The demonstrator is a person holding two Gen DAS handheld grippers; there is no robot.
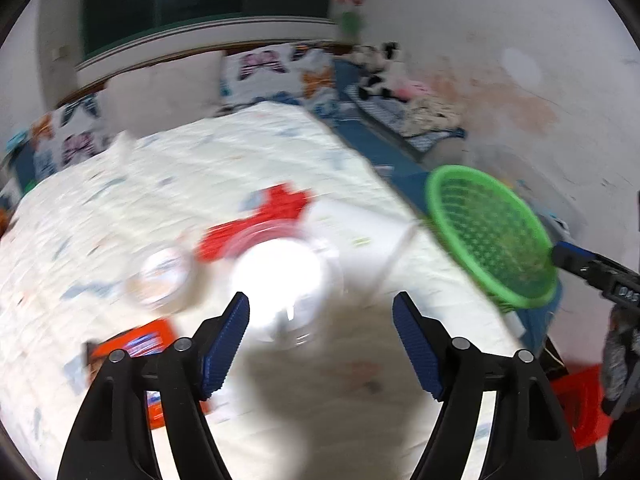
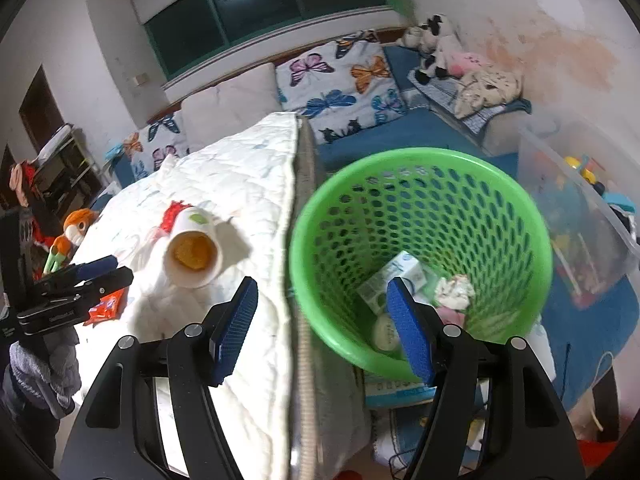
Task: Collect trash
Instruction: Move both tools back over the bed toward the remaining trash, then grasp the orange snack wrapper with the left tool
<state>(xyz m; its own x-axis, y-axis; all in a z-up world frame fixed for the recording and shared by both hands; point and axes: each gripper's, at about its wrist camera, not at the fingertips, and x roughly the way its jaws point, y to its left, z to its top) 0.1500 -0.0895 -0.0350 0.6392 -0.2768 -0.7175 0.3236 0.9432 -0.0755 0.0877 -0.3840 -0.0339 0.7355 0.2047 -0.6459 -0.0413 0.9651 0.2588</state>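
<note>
Reaching: left tongs [image 1: 320,312] spread wide, holding nothing, aimed at a clear plastic cup [image 1: 280,276] lying on the bed [image 1: 200,168]; the view is blurred.
Right tongs [image 2: 322,300]: spread wide, empty, poised over the near rim of the green basket [image 2: 420,160].
Trash left: paper cup [image 2: 194,256] on its side with yellow residue inside; orange wrapper [image 2: 104,306] near the left edge.
Trash collected: carton and crumpled paper already in the basket.
Risks: a slick cup may squirt free or crush; residue may spill on the quilt; the basket, just right of the bed edge, may tip if bumped.

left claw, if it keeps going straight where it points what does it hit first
Most likely the blurred clear plastic cup lying on the white quilt, right ahead between the open fingers of the left claw; depth is unclear.
</note>
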